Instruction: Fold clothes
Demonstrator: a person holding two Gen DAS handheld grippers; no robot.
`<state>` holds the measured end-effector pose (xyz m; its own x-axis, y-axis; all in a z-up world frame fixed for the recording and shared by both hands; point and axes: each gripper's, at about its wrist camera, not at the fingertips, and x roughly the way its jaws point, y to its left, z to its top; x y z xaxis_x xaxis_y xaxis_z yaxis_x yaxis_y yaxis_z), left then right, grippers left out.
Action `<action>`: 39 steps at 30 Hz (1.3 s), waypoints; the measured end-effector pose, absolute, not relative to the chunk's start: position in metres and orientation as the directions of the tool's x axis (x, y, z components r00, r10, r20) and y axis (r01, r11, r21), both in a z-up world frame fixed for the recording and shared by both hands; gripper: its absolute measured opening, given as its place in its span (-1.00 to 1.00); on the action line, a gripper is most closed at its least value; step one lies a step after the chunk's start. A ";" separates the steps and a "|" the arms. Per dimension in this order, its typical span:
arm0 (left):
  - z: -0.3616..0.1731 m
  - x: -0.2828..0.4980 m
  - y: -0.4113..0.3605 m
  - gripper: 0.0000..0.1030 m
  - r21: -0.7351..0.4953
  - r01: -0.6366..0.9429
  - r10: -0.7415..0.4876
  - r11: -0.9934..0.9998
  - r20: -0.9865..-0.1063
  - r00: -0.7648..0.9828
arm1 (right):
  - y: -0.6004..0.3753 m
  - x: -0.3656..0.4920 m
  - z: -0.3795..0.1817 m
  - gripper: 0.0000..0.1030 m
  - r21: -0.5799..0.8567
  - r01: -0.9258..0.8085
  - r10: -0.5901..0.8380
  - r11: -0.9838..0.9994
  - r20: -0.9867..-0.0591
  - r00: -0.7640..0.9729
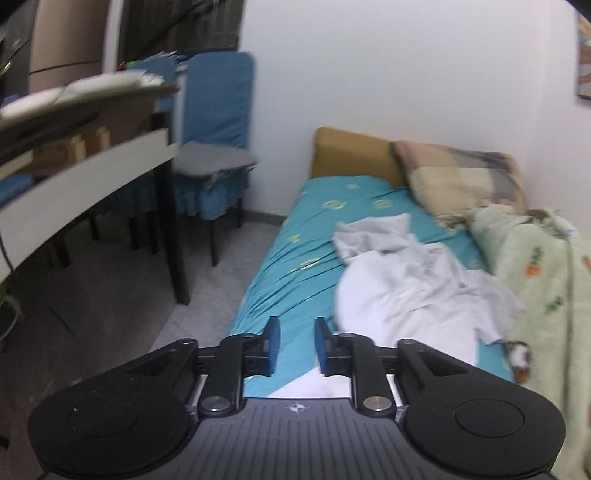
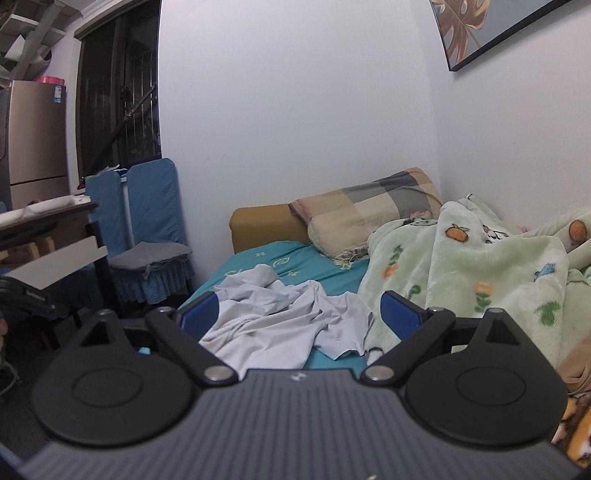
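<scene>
Two grippers in view, one per wrist camera, both held above the near end of a bed. Neither holds anything.

Left gripper [image 1: 296, 345]: blue pads parted by a narrow gap, nothing between them. Teal sheet [image 1: 295, 258] shows through the gap. It sits over the bed's left edge, with grey floor [image 1: 129, 295] to the left.

Right gripper [image 2: 299, 314]: jaws spread wide, empty. Seen between the fingers, farther up the bed, lies the white garment [image 2: 280, 317].

White garment, left view [image 1: 413, 291]: crumpled in a loose heap on the sheet, unfolded, toward the right half of the mattress. A lighter grey piece [image 1: 373, 232] bunches at its far end; cannot tell whether it is a separate item or part of the same one. A flat white patch [image 1: 314, 386] shows just under the left gripper; too little visible to say what it is.

Green fleece blanket [image 2: 461, 273] with orange and green prints is piled along the right side of the bed, its edge touching the garment. Patchwork pillow [image 2: 369, 206] leans at the head, beside a mustard-coloured headboard [image 2: 266, 225].

Left of the bed: chair with blue cover [image 2: 155, 206] and grey seat cushion [image 2: 147, 256], standing by a dark-legged desk [image 1: 92, 173]. Framed picture [image 2: 480, 29] hangs on the white wall at upper right. Left view is somewhat blurred.
</scene>
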<state>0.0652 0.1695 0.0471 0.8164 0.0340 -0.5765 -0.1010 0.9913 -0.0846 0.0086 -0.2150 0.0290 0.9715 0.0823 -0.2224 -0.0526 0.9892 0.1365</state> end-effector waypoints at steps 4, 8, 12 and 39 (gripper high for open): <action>0.088 0.049 0.145 -0.10 -0.067 -0.020 -0.018 0.998 -0.517 0.856 | -0.209 0.005 0.081 0.84 0.143 -0.051 0.082 0.988 -0.222 0.972; 0.120 0.057 0.111 0.07 -0.054 0.034 -0.055 0.998 -0.481 0.875 | -0.202 0.006 0.126 0.80 0.131 0.006 0.029 0.991 -0.264 0.964; 0.130 0.101 0.078 0.25 -0.065 0.043 -0.069 0.997 -0.465 0.883 | -0.201 0.010 0.139 0.80 0.186 0.027 0.029 0.982 -0.290 0.956; -0.155 0.616 -0.025 -0.95 0.208 0.013 0.134 0.978 -0.676 0.725 | -0.278 0.222 -0.150 0.80 0.307 0.006 0.112 0.952 -0.365 0.924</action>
